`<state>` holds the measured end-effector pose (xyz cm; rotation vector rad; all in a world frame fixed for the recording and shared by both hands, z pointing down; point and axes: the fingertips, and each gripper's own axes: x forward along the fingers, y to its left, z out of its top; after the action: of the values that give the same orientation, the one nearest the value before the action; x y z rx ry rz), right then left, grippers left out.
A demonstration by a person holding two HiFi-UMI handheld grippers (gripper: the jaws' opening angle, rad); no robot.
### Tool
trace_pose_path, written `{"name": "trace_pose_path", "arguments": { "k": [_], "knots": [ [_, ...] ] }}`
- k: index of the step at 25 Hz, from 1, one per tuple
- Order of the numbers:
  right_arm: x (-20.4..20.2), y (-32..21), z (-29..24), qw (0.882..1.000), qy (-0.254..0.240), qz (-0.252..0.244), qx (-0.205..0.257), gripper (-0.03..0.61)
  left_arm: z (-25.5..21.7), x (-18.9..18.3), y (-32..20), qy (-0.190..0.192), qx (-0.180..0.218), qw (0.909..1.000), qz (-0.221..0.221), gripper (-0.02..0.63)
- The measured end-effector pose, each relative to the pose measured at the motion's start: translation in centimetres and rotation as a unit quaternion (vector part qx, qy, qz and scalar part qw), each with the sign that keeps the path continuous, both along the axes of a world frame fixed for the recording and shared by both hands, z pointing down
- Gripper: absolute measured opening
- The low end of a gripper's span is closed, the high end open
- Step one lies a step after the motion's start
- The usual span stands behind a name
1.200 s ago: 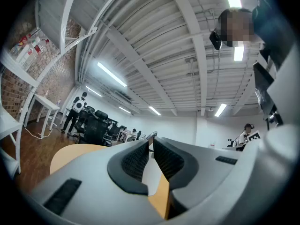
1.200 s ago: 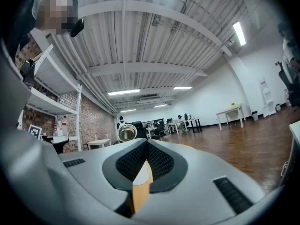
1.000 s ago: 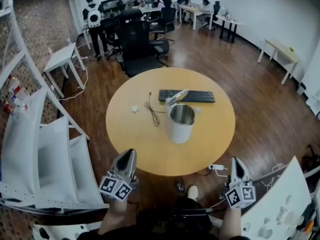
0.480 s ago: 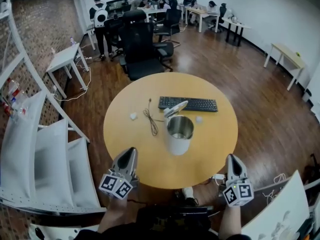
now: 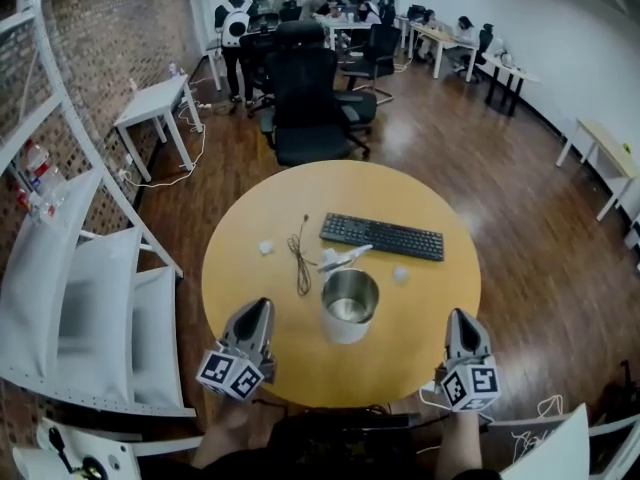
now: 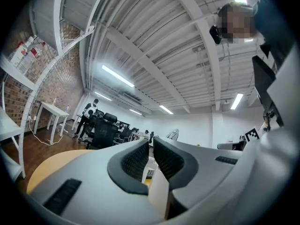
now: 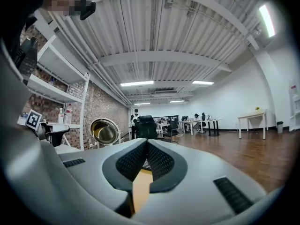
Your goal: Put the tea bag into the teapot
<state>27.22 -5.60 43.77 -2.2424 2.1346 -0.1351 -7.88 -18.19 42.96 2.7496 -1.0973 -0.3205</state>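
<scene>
A white teapot [image 5: 348, 306] with a steel inside stands near the middle of the round wooden table [image 5: 435, 313], its lid [image 5: 344, 259] flipped open at the back. Two small white pieces lie on the table, one left of the cable [image 5: 266, 248] and one right of the pot [image 5: 400, 274]; either could be the tea bag. My left gripper [image 5: 257, 311] hovers at the table's front edge, left of the pot, jaws a narrow slit apart and empty [image 6: 150, 142]. My right gripper [image 5: 461, 320] hangs at the front right edge, shut on nothing [image 7: 146, 143].
A black keyboard [image 5: 382, 236] lies behind the pot and a thin black cable [image 5: 300, 260] to its left. A black office chair [image 5: 308, 108] stands beyond the table. White shelving [image 5: 80, 288] runs along the left. People sit at desks far back.
The head view has shifted: the table and teapot now sit lower in the picture, closer to both grippers. Both grippers keep the same pose at the front edge.
</scene>
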Motion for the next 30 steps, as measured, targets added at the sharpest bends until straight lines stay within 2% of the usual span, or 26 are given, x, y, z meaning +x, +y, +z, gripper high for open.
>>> {"name": "trace_pose_path", "arguments": {
  "k": [5, 14, 19, 23, 26, 30],
  "knots": [
    [2.0, -3.7, 1.1, 1.0, -0.002, -0.017, -0.026, 0.008, 1.1, 1.8, -1.0, -0.007, -0.011, 0.9997, -0.022, 0.026],
    [3.6, -10.0, 10.2, 0.989, -0.015, -0.05, -0.137, 0.008, 5.6, 3.4, -3.2, -0.034, -0.059, 0.9951, -0.071, 0.026],
    [3.9, -11.9, 12.0, 0.985, -0.019, -0.081, -0.152, 0.008, 6.9, 3.8, -3.5, -0.042, -0.081, 0.9908, -0.1, 0.026],
    [4.2, -13.6, 13.6, 0.981, -0.009, -0.091, -0.17, 0.011, 8.0, 4.2, -3.4, -0.052, -0.098, 0.9883, -0.105, 0.026],
    [4.1, -15.0, 15.0, 0.978, 0.0, -0.091, -0.19, 0.134, 8.6, 4.3, -3.6, -0.062, -0.109, 0.9867, -0.103, 0.026],
    [3.7, -17.3, 17.0, 0.97, 0.015, -0.096, -0.222, 0.19, 9.2, 4.2, -4.1, -0.062, -0.121, 0.9845, -0.11, 0.026]
  ]
}}
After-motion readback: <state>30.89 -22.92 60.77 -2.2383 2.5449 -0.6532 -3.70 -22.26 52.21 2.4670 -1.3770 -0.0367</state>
